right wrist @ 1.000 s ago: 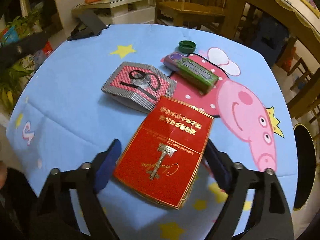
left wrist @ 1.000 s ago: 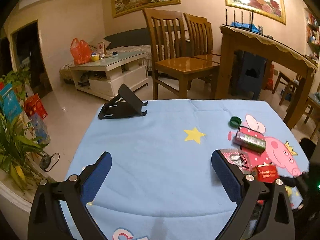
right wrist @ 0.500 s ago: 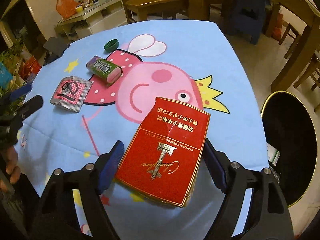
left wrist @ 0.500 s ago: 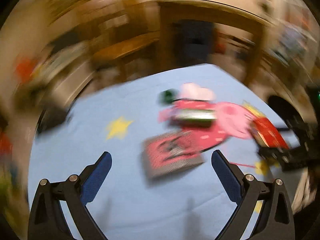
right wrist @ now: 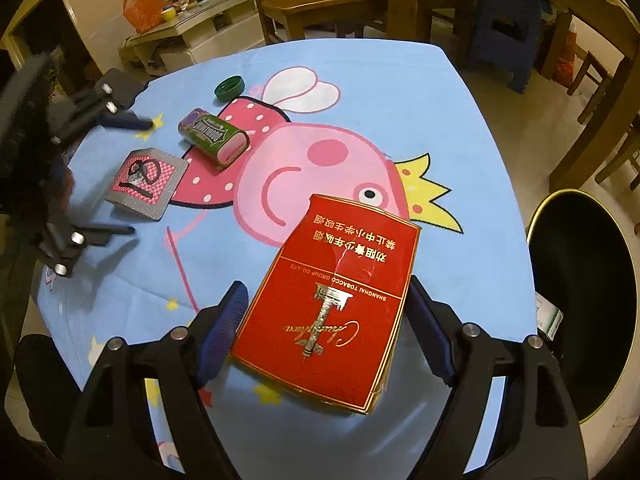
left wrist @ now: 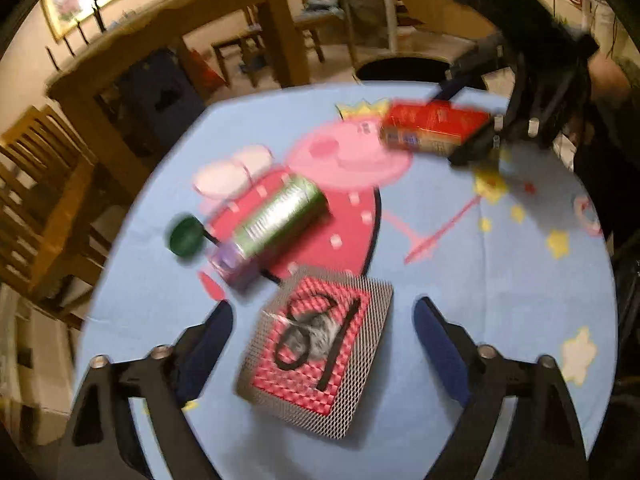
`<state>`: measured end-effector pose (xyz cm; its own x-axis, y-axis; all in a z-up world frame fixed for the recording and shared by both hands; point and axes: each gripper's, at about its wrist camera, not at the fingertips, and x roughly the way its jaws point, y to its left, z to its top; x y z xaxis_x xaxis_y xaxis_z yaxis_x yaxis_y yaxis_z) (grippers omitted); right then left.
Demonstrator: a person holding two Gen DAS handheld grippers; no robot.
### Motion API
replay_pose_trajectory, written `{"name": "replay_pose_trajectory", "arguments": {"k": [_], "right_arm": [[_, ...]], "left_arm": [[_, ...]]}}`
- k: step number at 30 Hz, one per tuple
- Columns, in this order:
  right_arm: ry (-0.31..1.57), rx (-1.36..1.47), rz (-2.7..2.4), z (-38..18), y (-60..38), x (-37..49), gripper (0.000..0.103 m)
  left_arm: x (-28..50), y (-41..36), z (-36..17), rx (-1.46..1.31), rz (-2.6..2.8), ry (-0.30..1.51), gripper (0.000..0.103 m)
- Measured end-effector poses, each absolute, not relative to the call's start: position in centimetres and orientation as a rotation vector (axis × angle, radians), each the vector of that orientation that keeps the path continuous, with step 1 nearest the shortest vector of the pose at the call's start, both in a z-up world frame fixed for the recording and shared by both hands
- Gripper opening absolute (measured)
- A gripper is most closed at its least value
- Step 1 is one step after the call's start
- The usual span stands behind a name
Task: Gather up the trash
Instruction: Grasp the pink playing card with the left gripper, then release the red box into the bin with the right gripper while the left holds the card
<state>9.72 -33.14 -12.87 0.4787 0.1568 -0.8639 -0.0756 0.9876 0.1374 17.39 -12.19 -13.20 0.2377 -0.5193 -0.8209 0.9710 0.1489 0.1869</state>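
Observation:
A red cigarette carton [right wrist: 332, 304] hangs tilted above the blue tablecloth, and my right gripper [right wrist: 326, 288] is shut on its long sides. In the left wrist view the carton [left wrist: 432, 126] shows at the far right edge of the table. A grey-and-red patterned box [left wrist: 320, 344] lies flat on the cloth between the fingers of my left gripper [left wrist: 324, 310]. Its jaws are closing, with a gap on each side of the box. Beyond it lie a green gum pack [left wrist: 276, 216] and a green bottle cap [left wrist: 185, 236].
A black round bin with a gold rim [right wrist: 534, 220] stands on the floor just off the table's right edge, with some packaging inside. A black phone stand [right wrist: 120, 88] sits at the far left corner. Wooden chairs and a wooden table stand behind.
My left gripper swung across, dropped and rolled, and now straddles the patterned box with its jaws slightly narrower. My right gripper carried the red carton toward the bin side, then held still.

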Motion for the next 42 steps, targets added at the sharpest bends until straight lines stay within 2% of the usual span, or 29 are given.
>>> {"name": "replay_pose_trajectory", "arguments": {"k": [2,8,12,17,22,26,34,42], "right_arm": [[1.064,0.075,0.133,-12.9,-32.7,10.3,0.078],[1.067,0.068,0.121,-12.8,-32.6,10.7,0.078],[1.064,0.08,0.121,-12.8,-32.8,10.5,0.077],[1.061,0.087,0.126,-12.8,-32.5,10.4,0.077],[1.05,0.099,0.128,-12.9,-32.5,9.8,0.076],[1.031,0.175,0.15,-12.5,-33.7,8.8,0.076],[0.956,0.138,0.159,-10.3,-33.9,7.2,0.076],[0.879,0.123,0.142,-8.0,-35.6,6.4,0.076]], "left_arm": [[18.0,-12.0,-13.2,0.755,-1.248,0.733,0.066],[16.2,-11.0,-13.4,0.649,-1.054,0.75,0.058],[12.9,-11.4,-12.9,0.595,-0.701,0.762,0.055],[12.1,-10.5,-12.8,0.171,-0.27,1.016,0.055],[9.1,-11.9,-13.1,-0.022,0.083,0.933,0.055],[8.4,-12.1,-13.2,-0.031,0.111,0.885,0.055],[8.4,-11.4,-12.9,-0.032,0.026,0.89,0.054],[7.7,-12.9,-10.5,0.024,0.012,0.767,0.054]]}}
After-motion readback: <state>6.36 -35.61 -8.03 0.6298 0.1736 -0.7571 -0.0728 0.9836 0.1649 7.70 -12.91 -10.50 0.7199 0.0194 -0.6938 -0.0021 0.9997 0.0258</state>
